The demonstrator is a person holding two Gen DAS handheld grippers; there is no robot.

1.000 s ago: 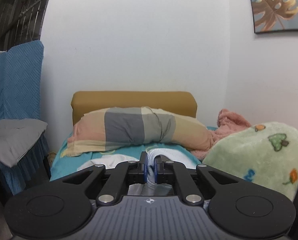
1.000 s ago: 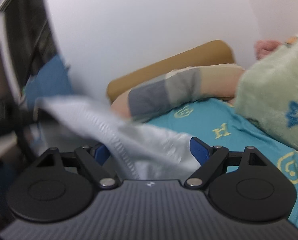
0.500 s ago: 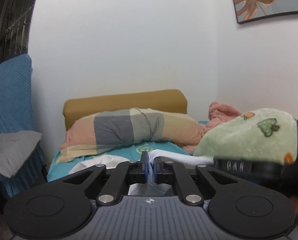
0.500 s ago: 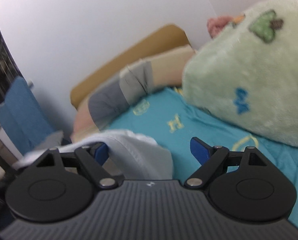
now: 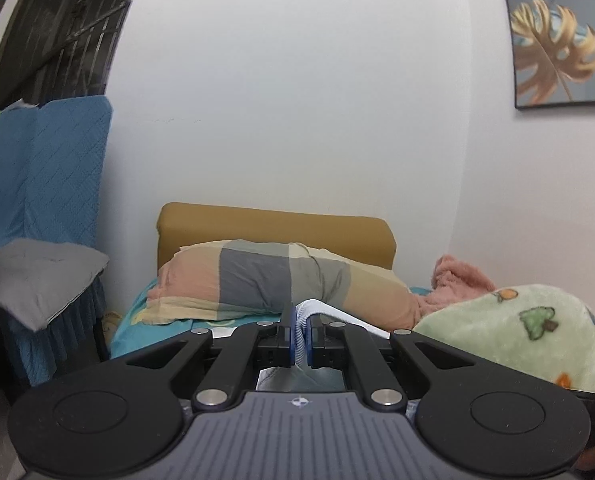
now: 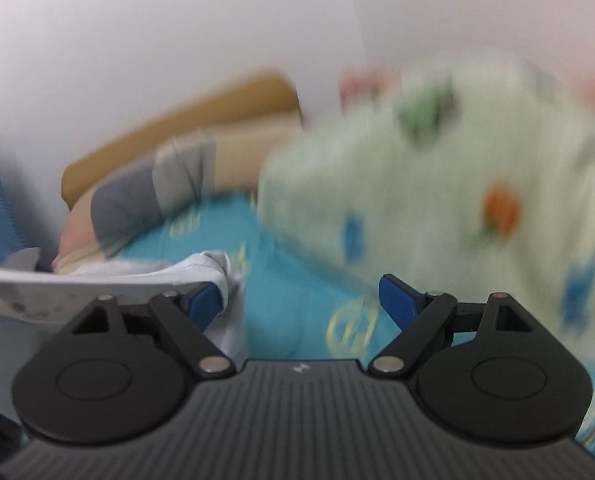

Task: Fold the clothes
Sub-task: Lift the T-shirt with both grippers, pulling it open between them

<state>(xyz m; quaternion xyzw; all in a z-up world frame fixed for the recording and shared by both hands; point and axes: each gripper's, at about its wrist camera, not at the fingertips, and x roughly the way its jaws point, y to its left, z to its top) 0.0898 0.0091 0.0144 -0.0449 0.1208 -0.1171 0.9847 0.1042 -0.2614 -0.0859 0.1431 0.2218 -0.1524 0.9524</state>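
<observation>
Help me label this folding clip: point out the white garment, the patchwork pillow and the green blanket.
white garment (image 5: 329, 308), left wrist view, folded edge beyond the fingers.
patchwork pillow (image 5: 253, 280), left wrist view, grey patch.
green blanket (image 5: 497, 332), left wrist view, top surface.

Left gripper was held level, jaws closed to a narrow gap and pinching a fold of white garment. Right gripper had jaws spread wide, nothing between them; its view was motion-blurred.

white walls | mustard headboard – patchwork pillow | leaf painting – right wall
</observation>
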